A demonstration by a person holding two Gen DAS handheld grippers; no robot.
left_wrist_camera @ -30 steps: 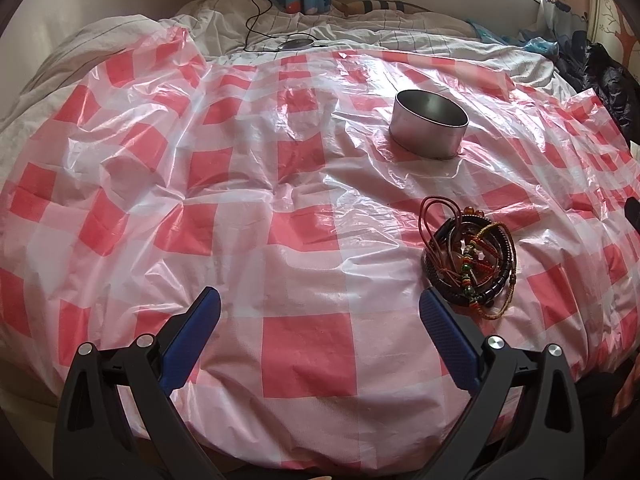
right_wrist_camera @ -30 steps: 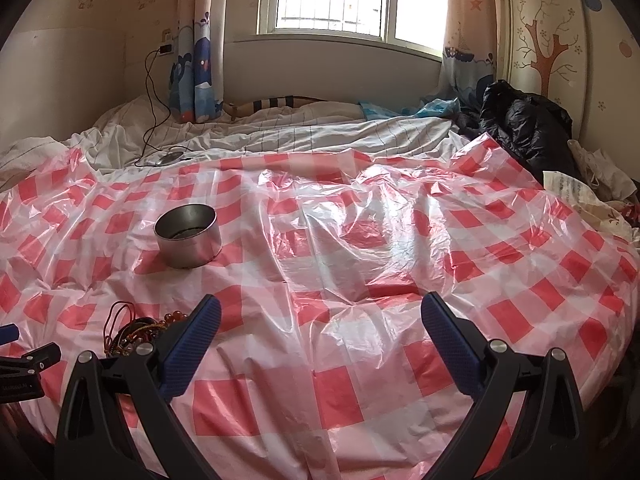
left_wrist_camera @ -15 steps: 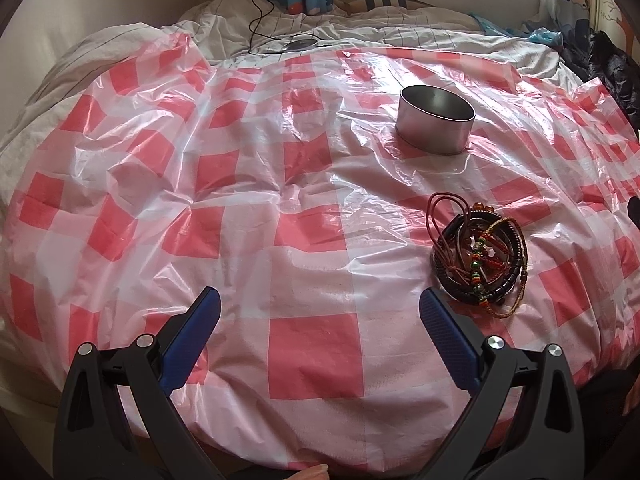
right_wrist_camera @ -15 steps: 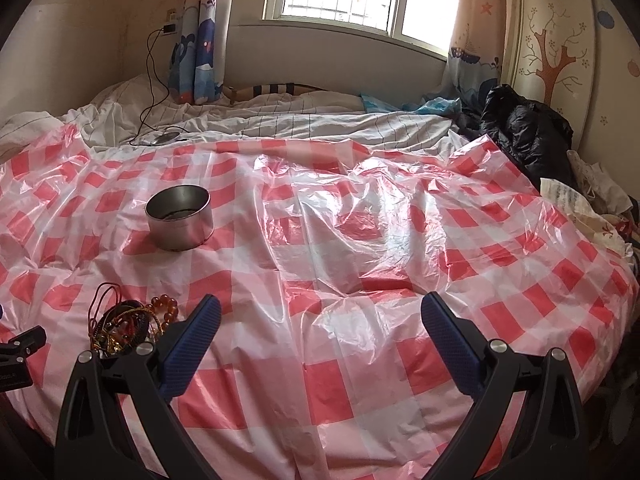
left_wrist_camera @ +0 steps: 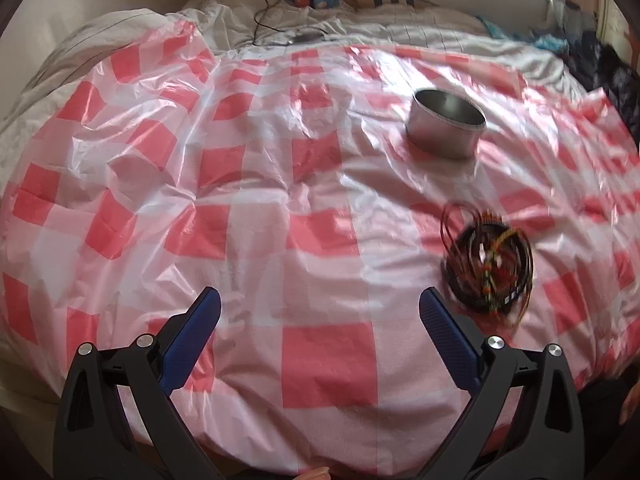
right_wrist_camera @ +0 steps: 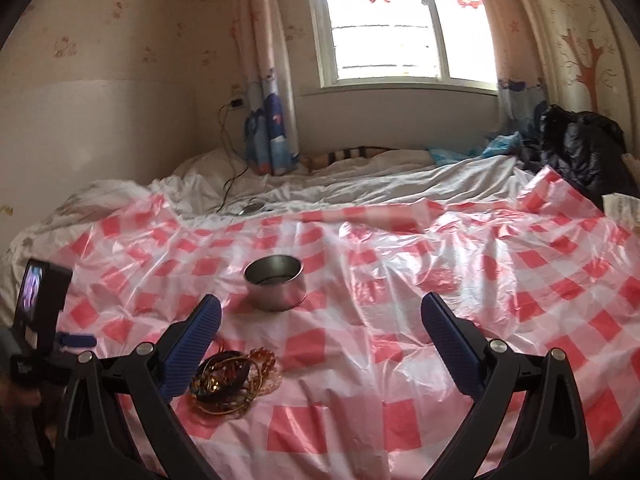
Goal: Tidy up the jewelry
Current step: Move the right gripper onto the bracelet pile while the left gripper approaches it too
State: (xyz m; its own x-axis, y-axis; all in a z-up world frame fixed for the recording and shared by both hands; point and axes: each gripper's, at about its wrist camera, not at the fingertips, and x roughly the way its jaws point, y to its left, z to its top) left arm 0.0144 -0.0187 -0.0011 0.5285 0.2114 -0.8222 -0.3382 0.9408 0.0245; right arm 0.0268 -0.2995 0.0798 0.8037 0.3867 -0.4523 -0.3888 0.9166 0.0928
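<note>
You held your left gripper (left_wrist_camera: 318,312) and right gripper (right_wrist_camera: 320,316) spread wide, both empty, above the red-and-white checked plastic sheet (left_wrist_camera: 248,264). The tangled heap of dark cord and beaded bracelets (left_wrist_camera: 490,270) lay near the left gripper's right finger, apart from it. Farther off stood the round steel tin (left_wrist_camera: 446,122), upright.

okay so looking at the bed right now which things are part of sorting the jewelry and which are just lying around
Part of the job:
- jewelry pile of tangled bracelets and cords
- metal tin, open, beyond the pile
- left gripper and right gripper, both open and empty

Just lying about:
- checkered plastic sheet
- black jacket
- charger cable
- curtain
</note>
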